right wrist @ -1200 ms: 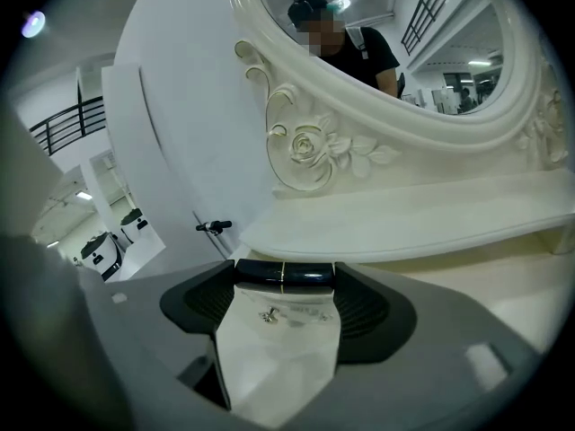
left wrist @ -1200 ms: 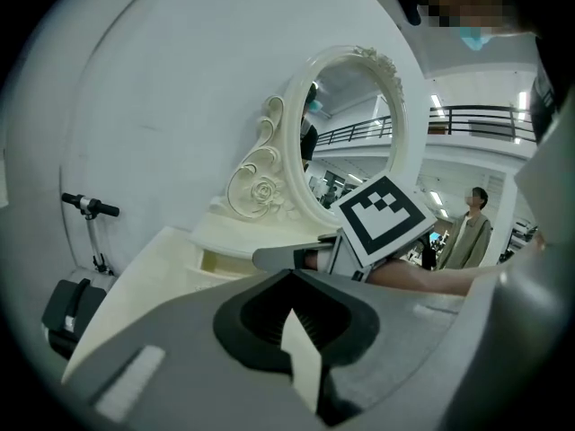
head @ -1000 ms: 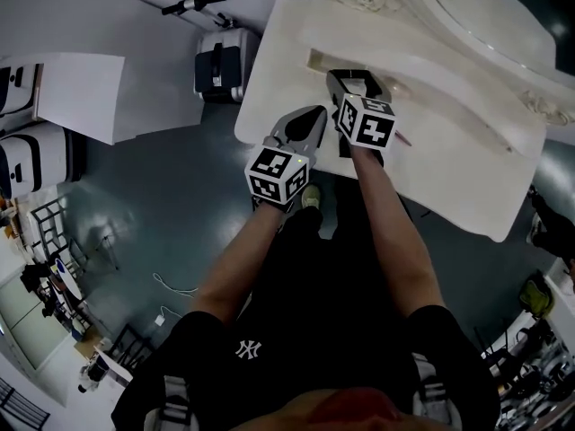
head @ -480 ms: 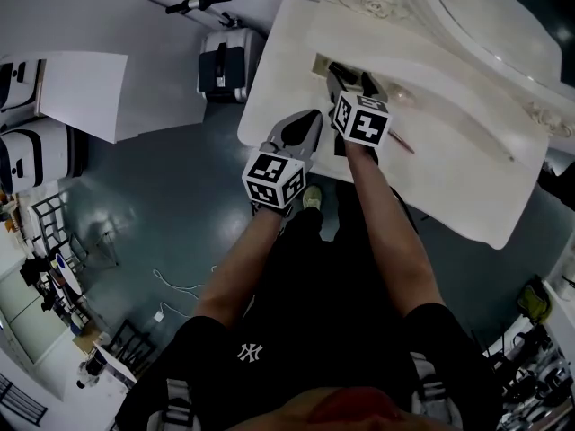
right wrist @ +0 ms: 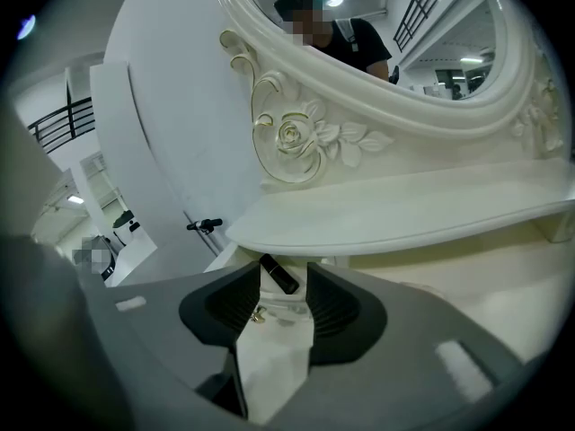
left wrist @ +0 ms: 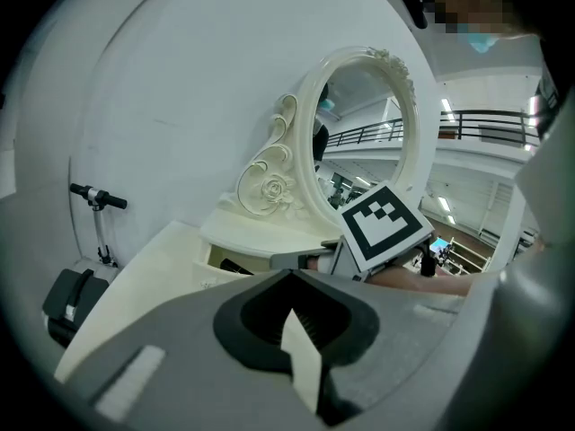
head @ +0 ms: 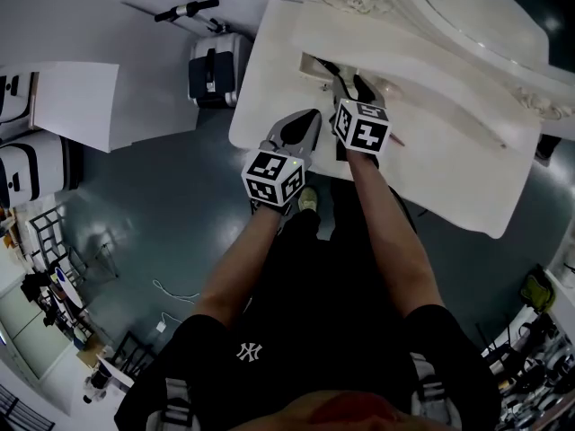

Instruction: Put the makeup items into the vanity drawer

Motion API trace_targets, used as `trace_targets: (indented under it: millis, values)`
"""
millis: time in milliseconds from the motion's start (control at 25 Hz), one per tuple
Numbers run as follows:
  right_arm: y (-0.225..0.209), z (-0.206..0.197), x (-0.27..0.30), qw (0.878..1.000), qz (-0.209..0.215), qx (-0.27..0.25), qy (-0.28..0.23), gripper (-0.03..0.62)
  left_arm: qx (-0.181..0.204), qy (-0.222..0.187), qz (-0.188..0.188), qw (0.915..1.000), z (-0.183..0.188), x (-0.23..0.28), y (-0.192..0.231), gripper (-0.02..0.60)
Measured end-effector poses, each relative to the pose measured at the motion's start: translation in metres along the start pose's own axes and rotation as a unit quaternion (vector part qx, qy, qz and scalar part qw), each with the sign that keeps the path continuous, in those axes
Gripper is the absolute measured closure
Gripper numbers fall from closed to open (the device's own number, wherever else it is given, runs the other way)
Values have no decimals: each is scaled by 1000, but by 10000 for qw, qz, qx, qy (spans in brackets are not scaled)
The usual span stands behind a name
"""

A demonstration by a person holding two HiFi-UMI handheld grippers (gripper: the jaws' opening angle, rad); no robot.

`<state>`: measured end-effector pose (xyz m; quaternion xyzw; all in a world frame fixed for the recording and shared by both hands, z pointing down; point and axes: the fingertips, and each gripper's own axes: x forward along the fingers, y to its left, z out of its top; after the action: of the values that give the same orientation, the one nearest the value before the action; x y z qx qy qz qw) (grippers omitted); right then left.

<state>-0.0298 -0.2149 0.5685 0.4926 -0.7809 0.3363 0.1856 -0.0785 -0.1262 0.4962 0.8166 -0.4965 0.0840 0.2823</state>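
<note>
One slim dark tube (right wrist: 279,274), a lipstick or mascara by its look, lies slantwise inside the open drawer (left wrist: 212,275), just past the drawer's front and its small gold knob (right wrist: 258,312). It is probably light, rigid and smooth, so it may roll or slip out of a loose pinch. The best hold would be across the middle of its barrel, with the pads square to its length.

The right gripper (right wrist: 282,282) hangs over the drawer's front edge, its jaws parted by a narrow gap. The tube sits at their tips and seems to touch neither jaw, so I judge it free rather than held.

The left gripper (left wrist: 289,312) waits outside the drawer, nearer the person, over the front edge of the vanity top (head: 269,88). Its jaw tips are pressed together and hold nothing.

From the left gripper view the drawer shows one dark shape in its shadowed mouth, and I cannot tell whether anything else lies there. Above the drawer a shelf juts out, with the carved mirror frame (right wrist: 296,137) rising behind it.
</note>
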Motion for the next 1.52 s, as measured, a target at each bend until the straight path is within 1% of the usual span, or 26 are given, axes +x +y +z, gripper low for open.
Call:
trace_targets:
  millis: [200, 320, 560, 720, 1000, 1280, 1520]
  values:
    - [-12, -3, -21, 9998, -103, -106, -118, 483, 81, -34, -176, 9998, 2, 3, -14, 581]
    - [-22, -7, -37, 9995, -202, -146, -169, 568, 138, -27, -304, 9994, 1, 5, -24, 581]
    - [-36, -16, -68, 9990, -324, -181, -252, 568, 222, -20, -547, 9983, -2, 4, -43, 580]
    - [-42, -25, -88, 9985, -359, -314, -275, 568, 277, -3, -690, 9972, -5, 4, -56, 581]
    - [-59, -51, -114, 9973, -464, -540, -199, 568, 370, 175, -914, 9950, -24, 8, -76, 581]
    - [-72, -69, -118, 9937, -500, -999, -18, 568, 396, 389, -1014, 9933, -44, 23, -88, 581]
    - [-85, -87, -115, 9862, -451, -1562, 299, 568, 371, 557, -1049, 9922, -60, 40, -95, 581]
